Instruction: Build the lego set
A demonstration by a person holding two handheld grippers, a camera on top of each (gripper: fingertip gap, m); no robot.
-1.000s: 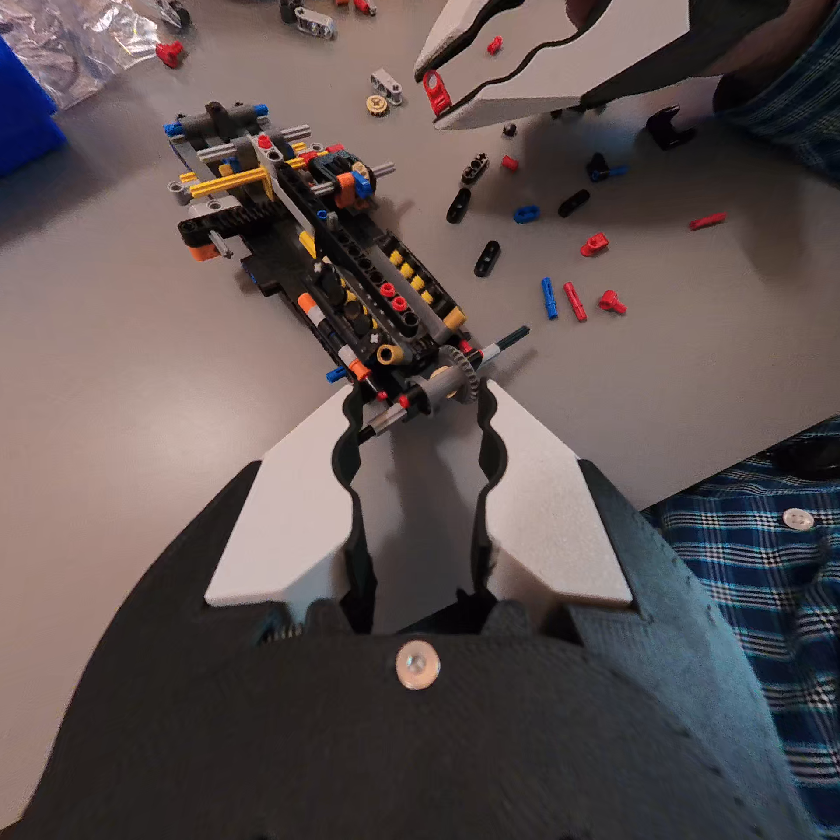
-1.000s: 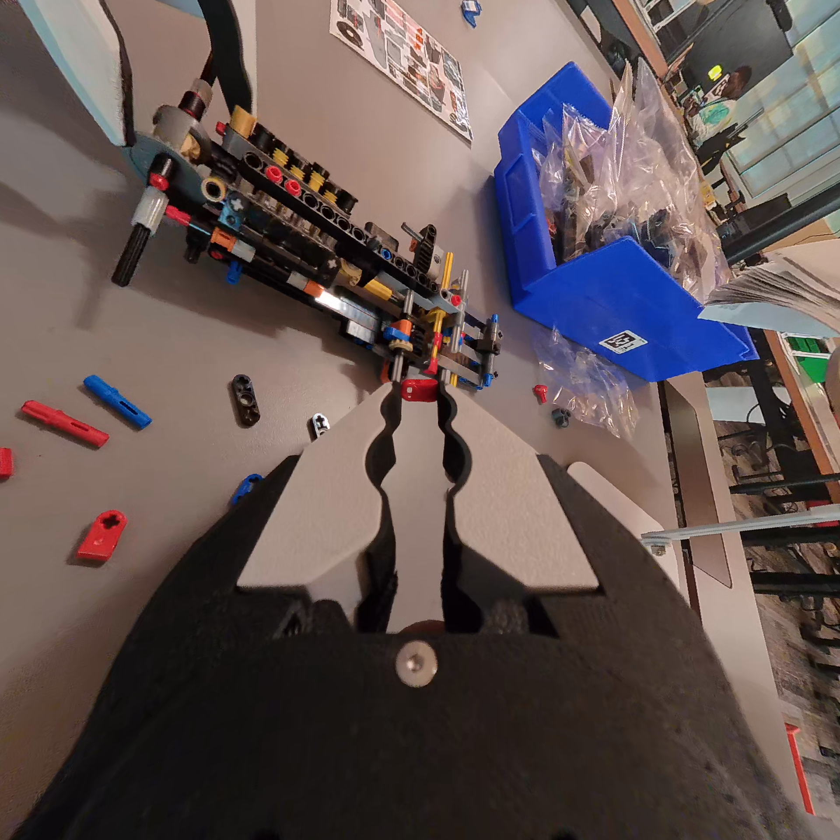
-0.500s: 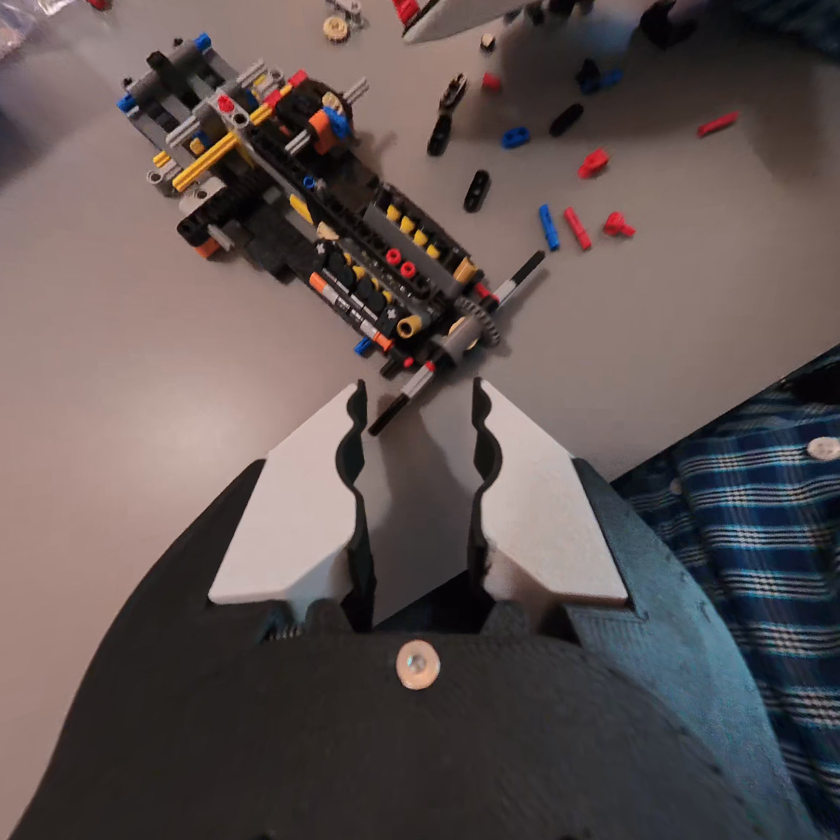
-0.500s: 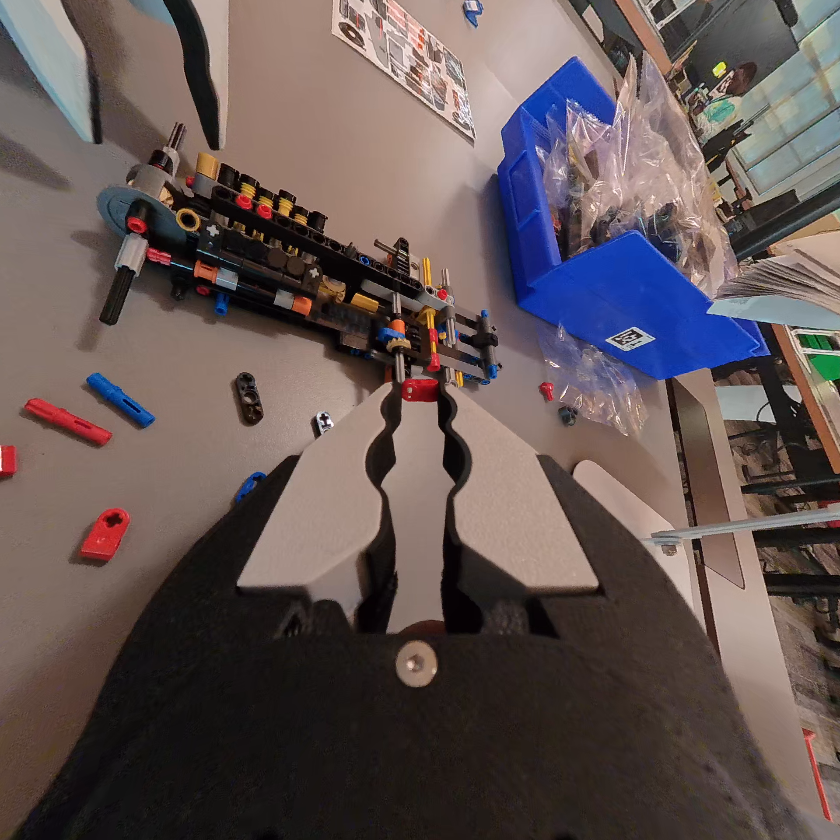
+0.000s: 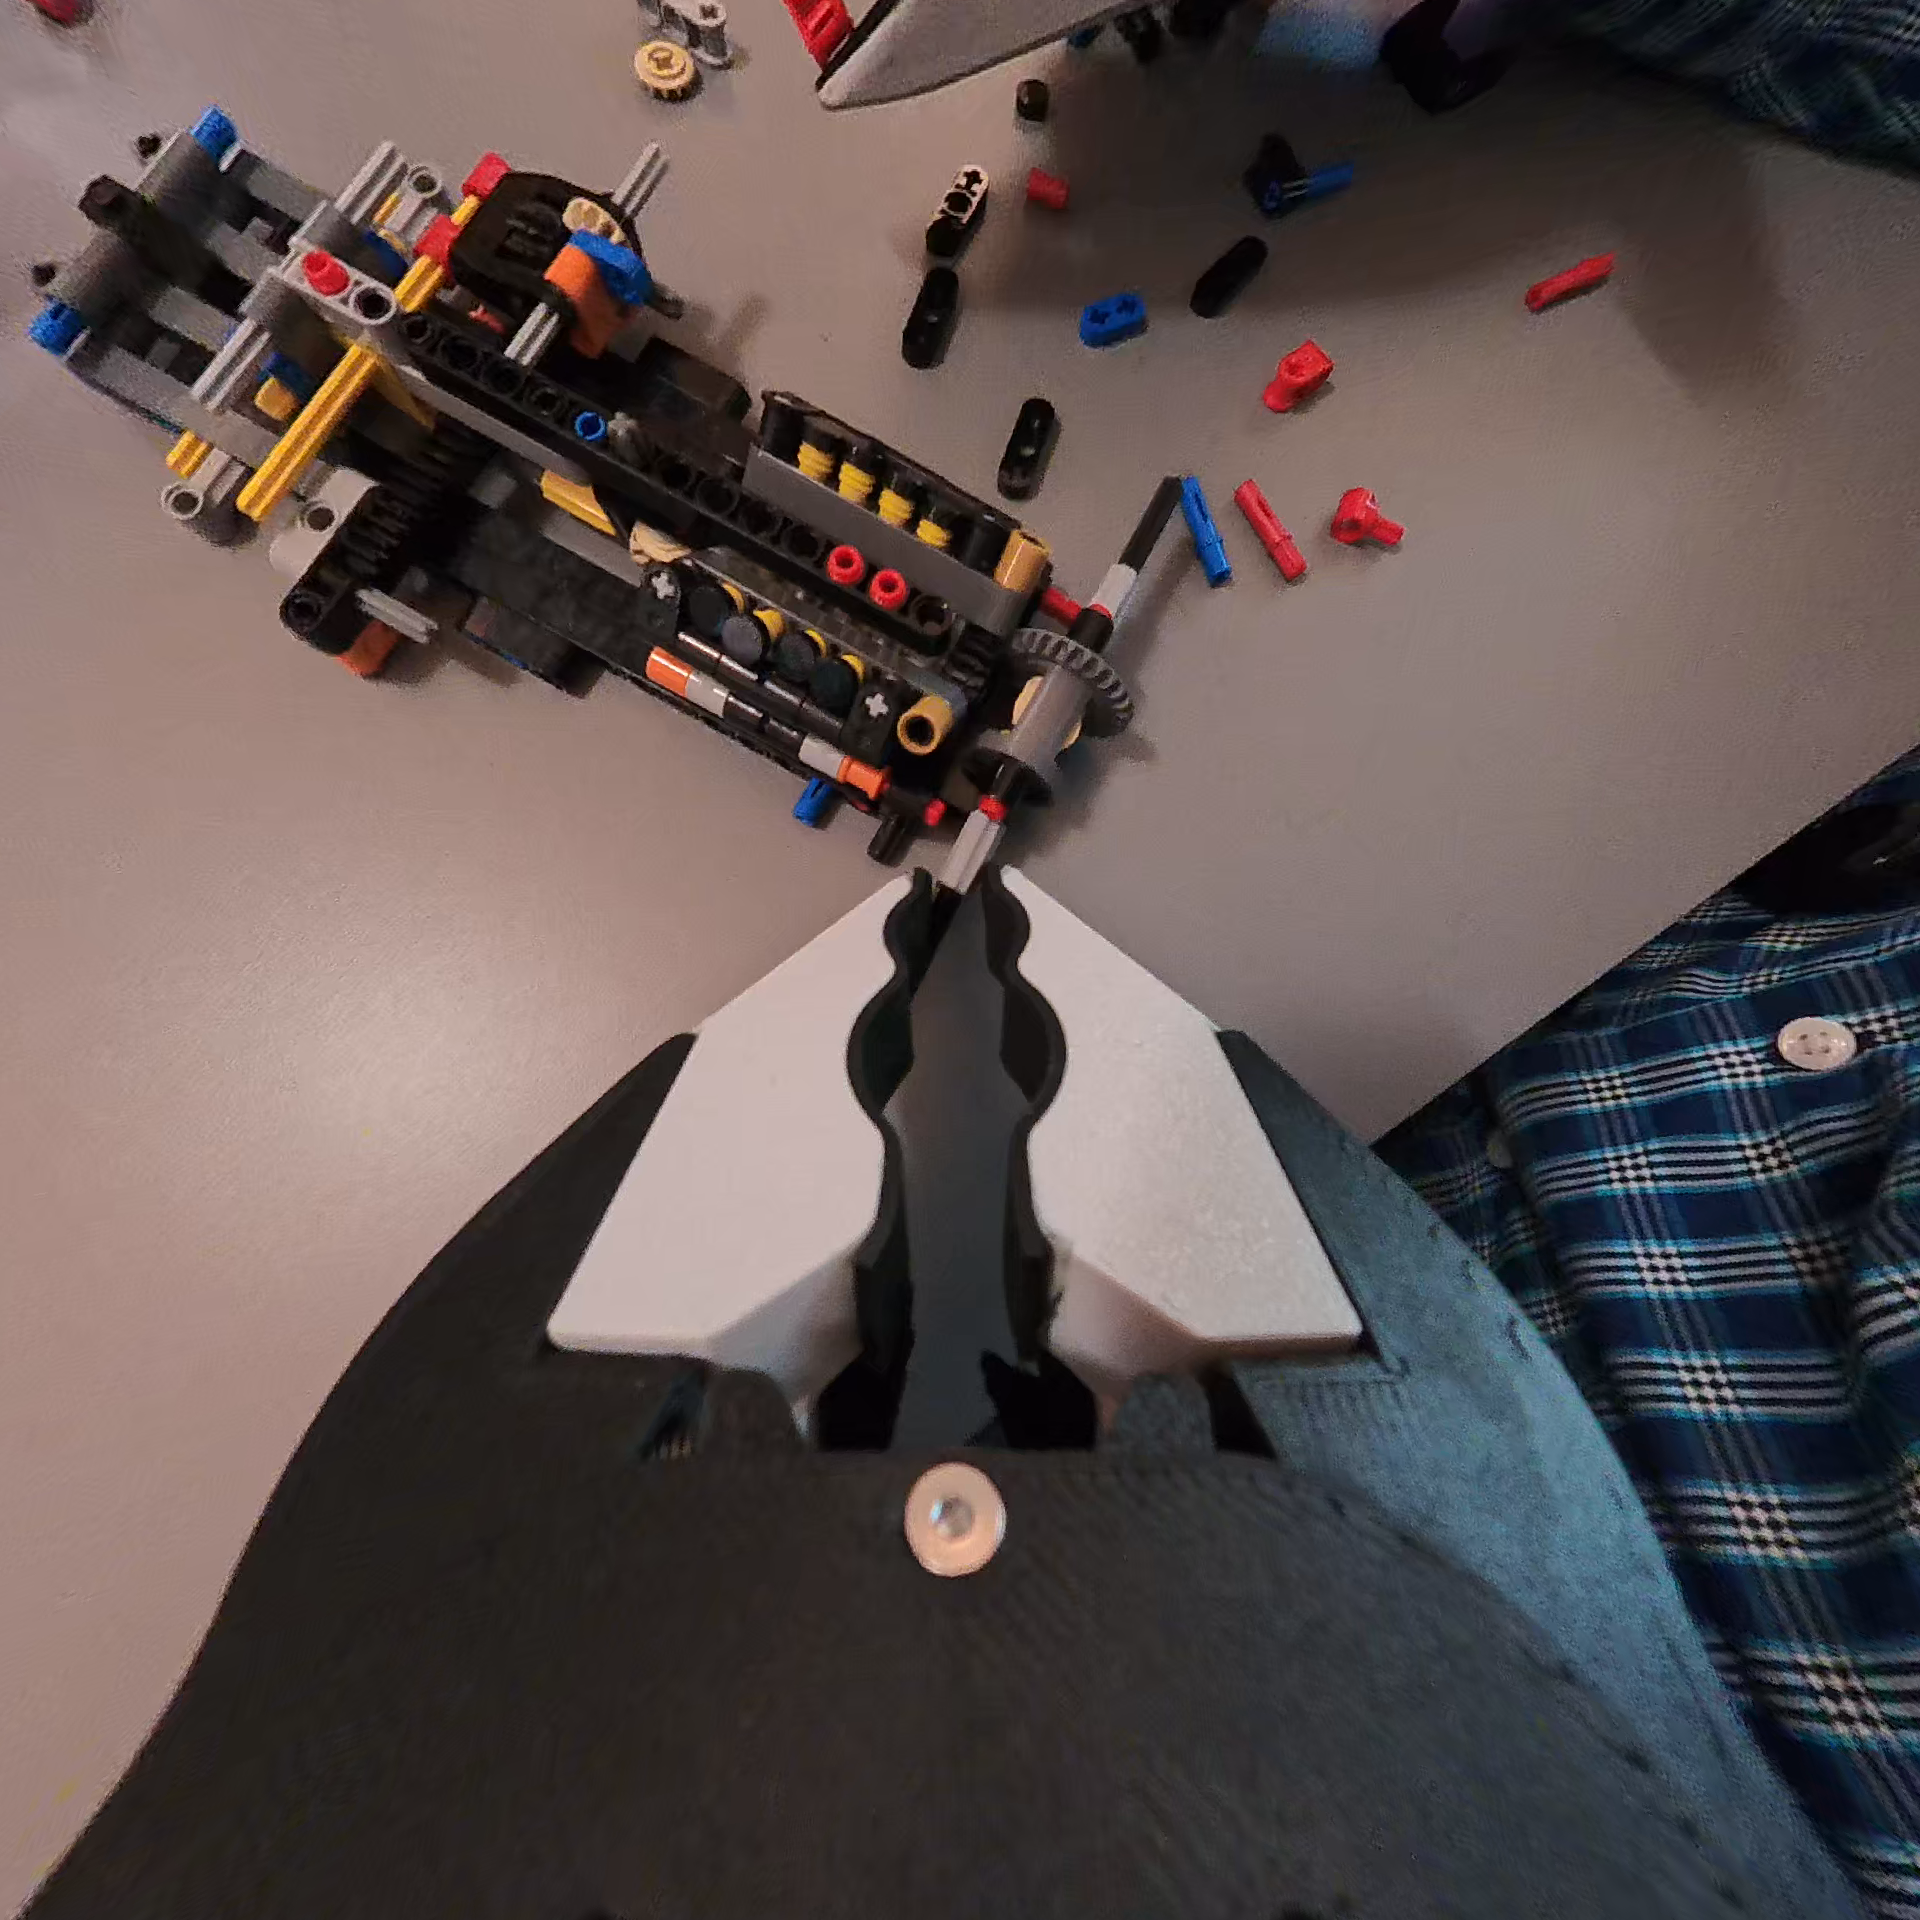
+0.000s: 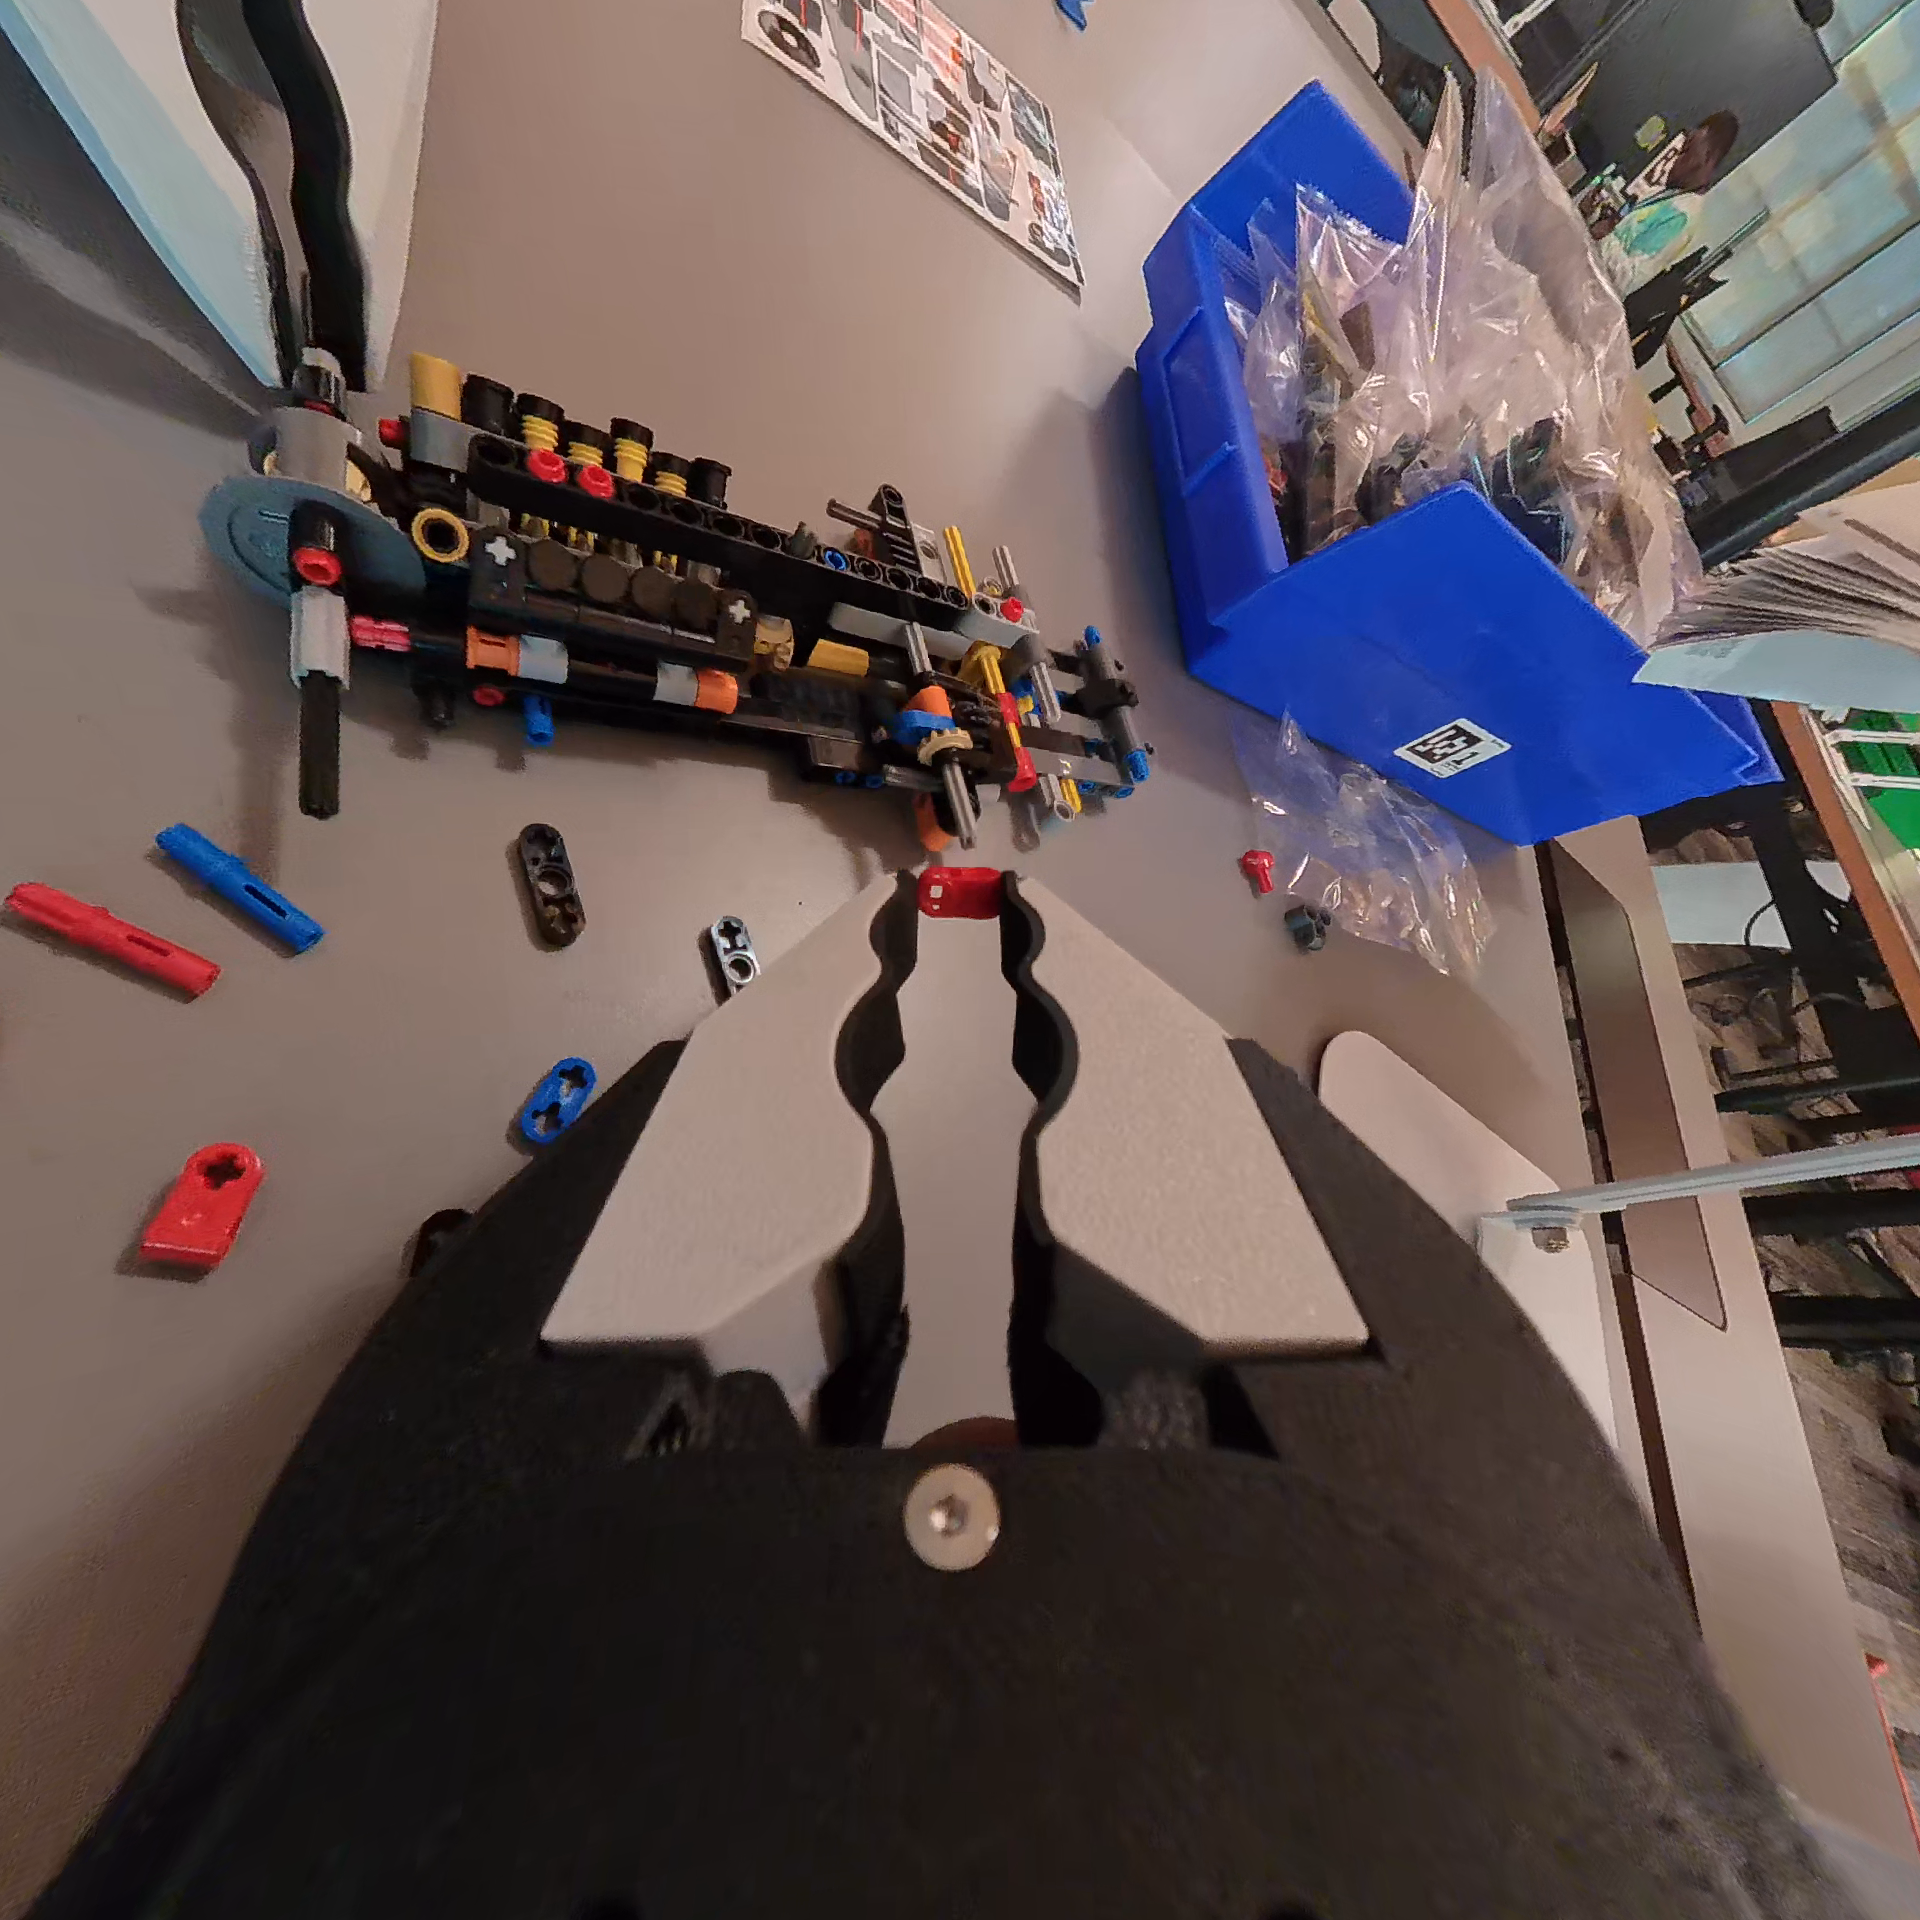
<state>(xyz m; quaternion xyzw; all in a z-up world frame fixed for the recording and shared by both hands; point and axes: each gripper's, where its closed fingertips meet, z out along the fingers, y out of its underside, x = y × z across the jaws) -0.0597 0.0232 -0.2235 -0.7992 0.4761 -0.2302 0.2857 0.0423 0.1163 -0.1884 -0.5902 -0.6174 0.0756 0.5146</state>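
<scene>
On grey table, long black lego chassis, multicoloured pins

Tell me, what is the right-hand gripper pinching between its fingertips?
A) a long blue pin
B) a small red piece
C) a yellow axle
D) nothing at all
B: in the right wrist view the right gripper has a small red piece clamped between its fingertips, just short of the lego model on the table.

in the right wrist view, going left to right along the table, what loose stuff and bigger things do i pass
Long red pin → long blue pin → black link → lego chassis → small red piece beside the bags → blue bin.
</scene>
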